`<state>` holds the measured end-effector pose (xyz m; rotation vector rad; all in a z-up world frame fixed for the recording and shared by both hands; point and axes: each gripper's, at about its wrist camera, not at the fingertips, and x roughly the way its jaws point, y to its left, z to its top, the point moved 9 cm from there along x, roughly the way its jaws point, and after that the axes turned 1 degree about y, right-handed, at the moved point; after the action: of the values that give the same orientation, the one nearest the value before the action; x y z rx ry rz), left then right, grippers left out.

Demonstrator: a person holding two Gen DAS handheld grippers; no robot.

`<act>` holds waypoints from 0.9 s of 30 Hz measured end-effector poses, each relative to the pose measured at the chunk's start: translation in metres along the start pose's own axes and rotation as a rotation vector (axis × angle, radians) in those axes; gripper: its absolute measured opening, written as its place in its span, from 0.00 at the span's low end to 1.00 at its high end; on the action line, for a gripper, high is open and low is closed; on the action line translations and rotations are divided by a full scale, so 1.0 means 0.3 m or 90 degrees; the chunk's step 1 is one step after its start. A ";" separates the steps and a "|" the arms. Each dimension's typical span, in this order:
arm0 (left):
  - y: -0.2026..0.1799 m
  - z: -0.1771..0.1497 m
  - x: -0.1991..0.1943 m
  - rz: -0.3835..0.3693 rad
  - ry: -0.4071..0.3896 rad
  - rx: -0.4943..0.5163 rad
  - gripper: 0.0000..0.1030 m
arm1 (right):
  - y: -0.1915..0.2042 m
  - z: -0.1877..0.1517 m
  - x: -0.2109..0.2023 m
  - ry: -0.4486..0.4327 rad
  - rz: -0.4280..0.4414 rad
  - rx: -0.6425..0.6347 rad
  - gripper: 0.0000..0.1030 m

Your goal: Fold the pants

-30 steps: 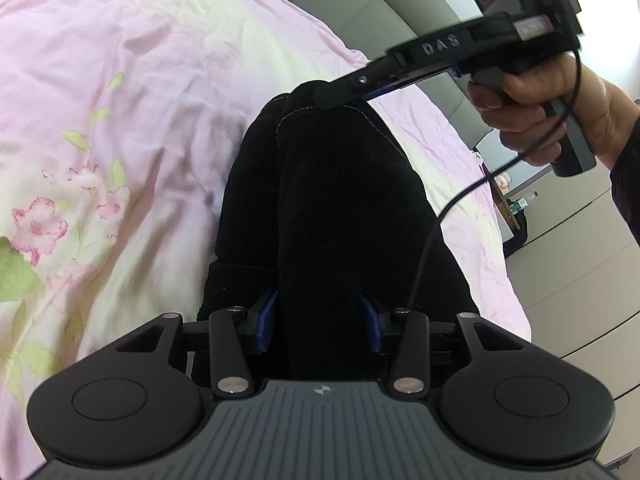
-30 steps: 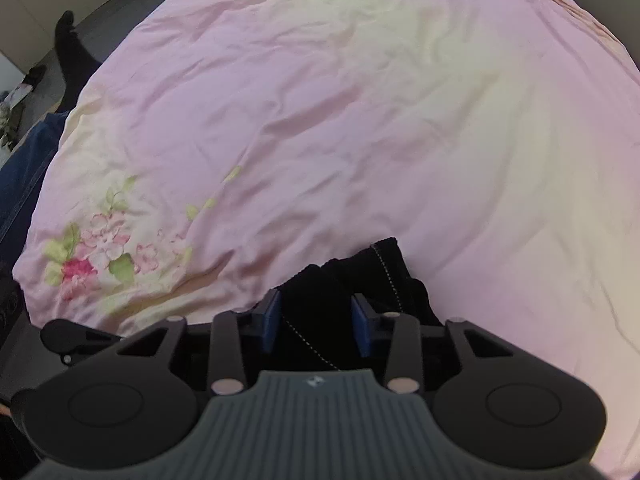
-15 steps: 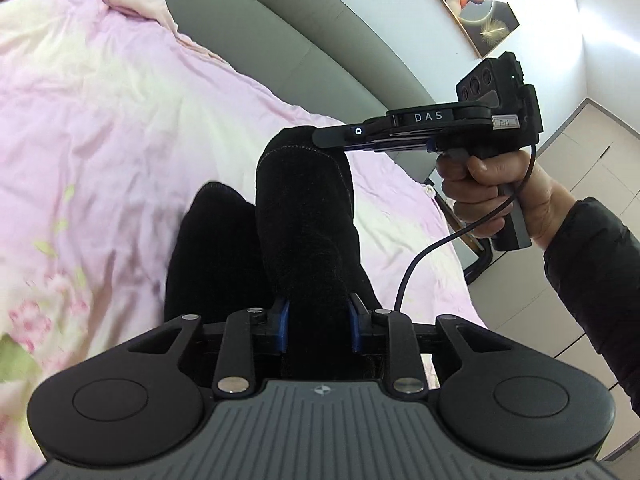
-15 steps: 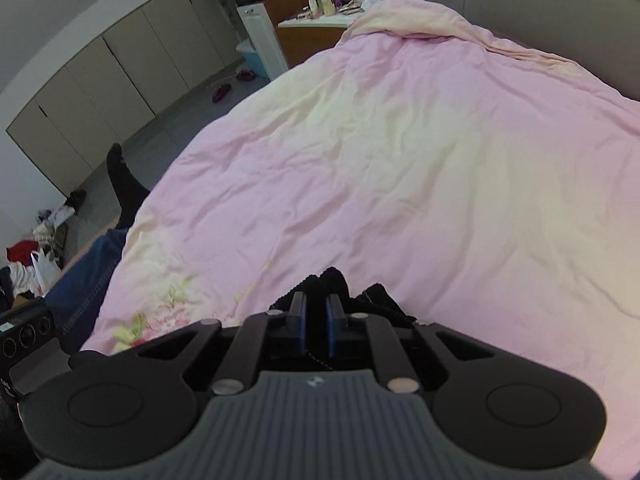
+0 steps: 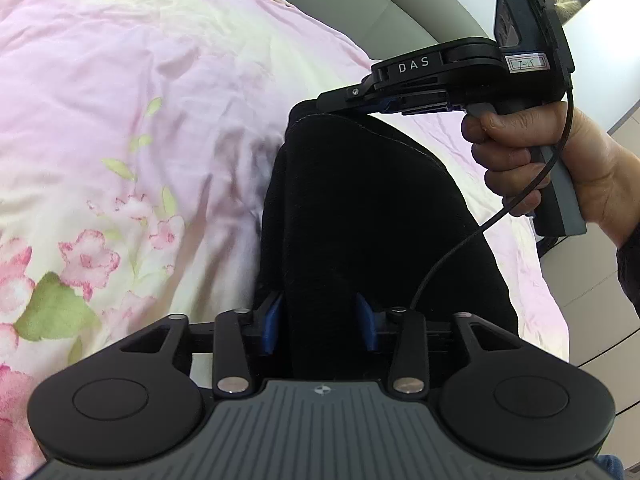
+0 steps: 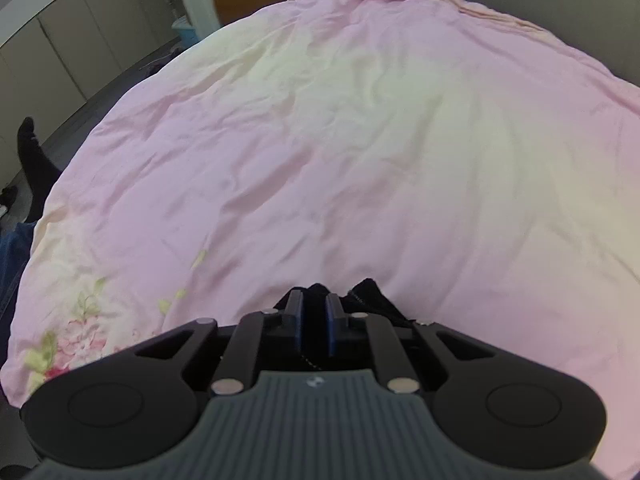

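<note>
Black pants (image 5: 372, 208) lie folded lengthwise on a pink floral duvet (image 5: 120, 92). In the left wrist view my left gripper (image 5: 320, 312) straddles the near end. Its blue pads (image 5: 273, 320) stand apart and its jaws are opening, with the cloth running between them. At the far end my right gripper (image 5: 326, 104), held by a hand (image 5: 532, 160), pinches the top fold. The right wrist view shows that gripper (image 6: 314, 304) shut, with a bunch of black pants (image 6: 370, 294) cloth between its pads.
The duvet (image 6: 360, 140) spreads wide beyond the pants. A grey headboard (image 5: 400, 4) runs behind the bed. Cabinets (image 6: 60, 52) and a counter with bottles stand past the far edge. A person's leg in a dark sock (image 6: 34, 156) is at the left of the bed.
My right gripper closed on the pants' far fold and stayed closed. My left gripper squeezed the near end, then widened again. Both views rose with the cloth, then sank back toward the bed.
</note>
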<state>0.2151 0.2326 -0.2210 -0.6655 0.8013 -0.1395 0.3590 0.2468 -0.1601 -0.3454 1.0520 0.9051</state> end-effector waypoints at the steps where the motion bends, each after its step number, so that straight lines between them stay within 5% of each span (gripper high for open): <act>1: 0.007 -0.004 0.007 -0.003 0.000 -0.008 0.52 | -0.003 -0.001 -0.002 -0.005 -0.012 0.006 0.12; 3: 0.011 -0.006 0.008 -0.007 0.000 -0.013 0.53 | -0.002 -0.001 -0.021 -0.019 -0.047 0.001 0.26; 10: 0.007 -0.005 0.016 0.004 -0.003 0.004 0.53 | 0.019 -0.036 -0.195 -0.111 -0.057 0.027 0.26; 20: 0.005 -0.010 0.007 0.012 -0.007 0.007 0.54 | 0.035 -0.318 -0.426 -0.175 -0.017 0.119 0.26; 27: -0.005 -0.014 0.007 0.029 -0.010 0.020 0.55 | 0.009 -0.622 -0.432 -0.172 -0.156 0.122 0.26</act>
<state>0.2138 0.2288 -0.2235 -0.6170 0.7976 -0.1056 0.2208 0.0678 -0.1385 -0.1806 0.8170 0.6057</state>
